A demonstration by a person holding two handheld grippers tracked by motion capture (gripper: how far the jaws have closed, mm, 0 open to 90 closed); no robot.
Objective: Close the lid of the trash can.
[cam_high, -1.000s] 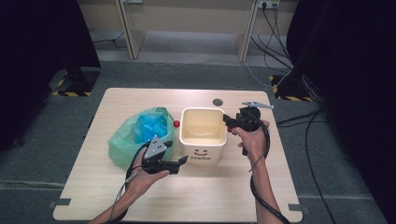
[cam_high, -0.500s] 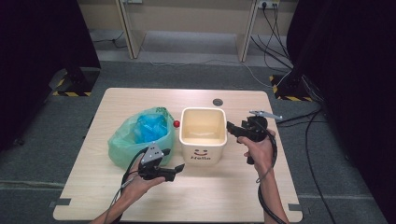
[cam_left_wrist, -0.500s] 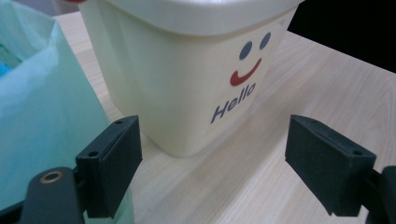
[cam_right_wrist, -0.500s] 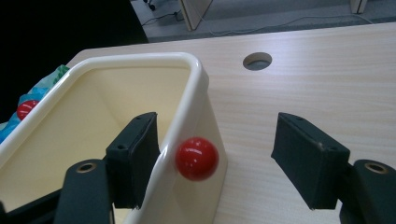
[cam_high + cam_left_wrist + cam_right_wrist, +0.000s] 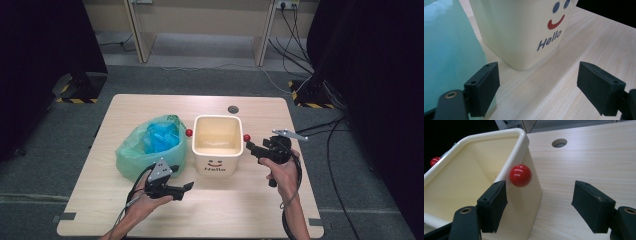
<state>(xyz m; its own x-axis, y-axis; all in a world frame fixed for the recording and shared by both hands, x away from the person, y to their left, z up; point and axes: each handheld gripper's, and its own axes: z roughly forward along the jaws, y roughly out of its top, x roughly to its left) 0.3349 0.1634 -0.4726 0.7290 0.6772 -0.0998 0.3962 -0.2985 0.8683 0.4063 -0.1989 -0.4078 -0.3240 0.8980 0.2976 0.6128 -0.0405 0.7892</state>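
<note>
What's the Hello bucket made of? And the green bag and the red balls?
Hello bucket: probably plastic, smooth cream walls with a rolled rim and soft sheen. Green bag: thin plastic film, see-through and crinkled, with something blue inside. Red balls: glossy, with bright highlights; hard plastic or painted wood, can't tell.

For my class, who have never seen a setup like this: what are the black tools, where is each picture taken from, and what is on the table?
A person at a wooden table holds a hand tool with a two-jaw claw in each hand. The high view looks down from above the person's side. There the left claw is near the front of a cream bucket marked "Hello", and the right claw is beside the bucket's red knob. The other two pictures come from cameras riding on the tools, looking along their black jaws. A green plastic bag with something blue inside lies left of the bucket. Both claws are open and hold nothing.
</note>
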